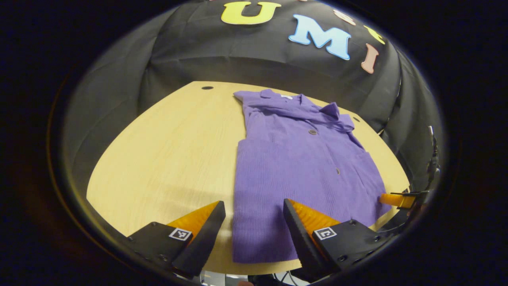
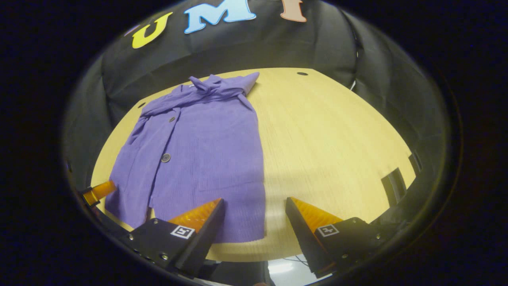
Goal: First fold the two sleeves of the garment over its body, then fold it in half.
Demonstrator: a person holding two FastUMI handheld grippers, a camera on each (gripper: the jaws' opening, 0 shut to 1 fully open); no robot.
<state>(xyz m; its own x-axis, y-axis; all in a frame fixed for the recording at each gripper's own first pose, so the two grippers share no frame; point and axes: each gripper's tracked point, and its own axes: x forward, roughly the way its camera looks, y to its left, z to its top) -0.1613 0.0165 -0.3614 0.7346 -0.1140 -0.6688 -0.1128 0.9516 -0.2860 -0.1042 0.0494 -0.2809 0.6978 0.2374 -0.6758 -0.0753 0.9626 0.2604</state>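
Garment (image 1: 301,174) lies flat on table (image 1: 166,159), unobstructed.

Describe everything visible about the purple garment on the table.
The purple garment is a ribbed, corduroy-looking shirt with a collar and dark buttons down its front. It lies flat, front up, on the light wooden table, collar toward the far wall, hem at the near edge. Both sleeves look already folded over the body, leaving a narrow rectangle. Neither open gripper touches it.

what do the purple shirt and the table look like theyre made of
Purple shirt: looks like soft ribbed fabric, maybe corduroy or knit; fine vertical ridges, matte, dark buttons. Table: pale wood or wood-look laminate; straight light grain and a smooth, faint sheen.
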